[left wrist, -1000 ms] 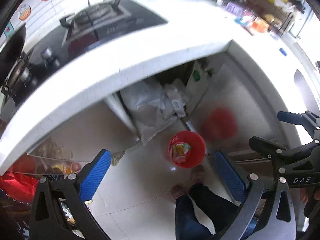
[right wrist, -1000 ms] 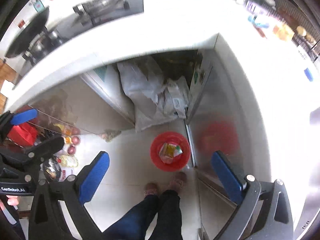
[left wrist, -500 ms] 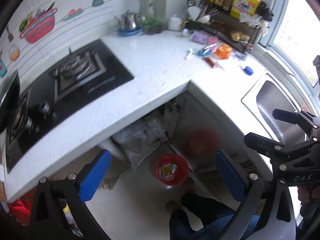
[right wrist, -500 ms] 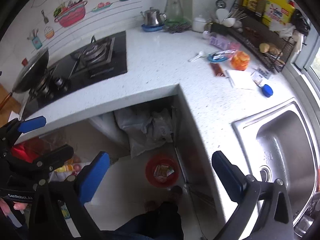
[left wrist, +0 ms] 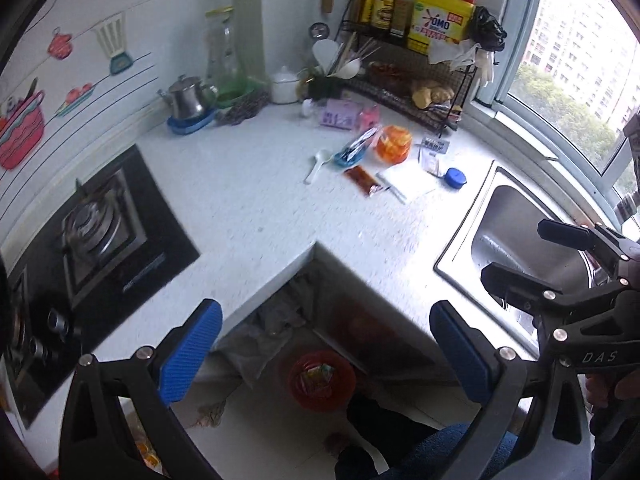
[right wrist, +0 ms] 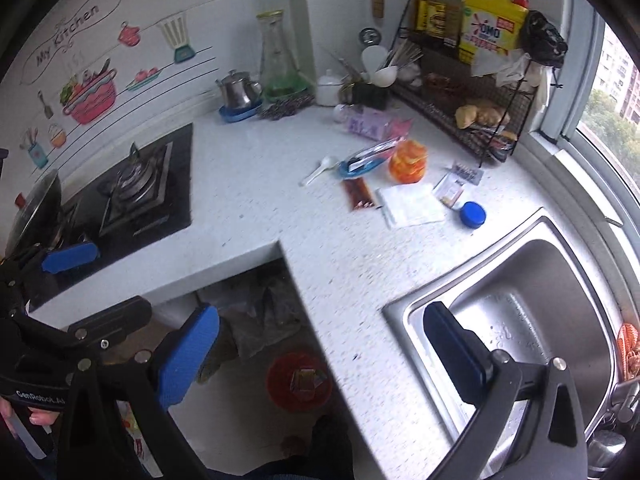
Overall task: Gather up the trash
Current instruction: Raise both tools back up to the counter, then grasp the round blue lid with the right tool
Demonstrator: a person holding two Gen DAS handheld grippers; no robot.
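Trash lies on the white counter (left wrist: 248,200) near the back right: a brown sauce packet (left wrist: 362,180), a white napkin (left wrist: 408,182), an orange plastic bag (left wrist: 394,144), small sachets (left wrist: 431,158) and a blue lid (left wrist: 455,178). The right wrist view shows the same packet (right wrist: 358,196), napkin (right wrist: 412,210) and orange bag (right wrist: 408,162). A red bin (left wrist: 322,380) with wrappers inside stands on the floor under the counter corner. My left gripper (left wrist: 324,320) and right gripper (right wrist: 320,320) hang open and empty above the counter's front edge, well short of the trash.
A steel sink (right wrist: 520,312) is set in the counter at the right, a black gas hob (left wrist: 100,232) at the left. A wire rack (left wrist: 416,92) with bottles, a kettle (left wrist: 188,98) and a blue dish with a wrapper (left wrist: 352,152) stand at the back. A person's legs show below.
Both views have swung up from the floor and red bin to the countertop and its trash. Both grippers stay open and empty.
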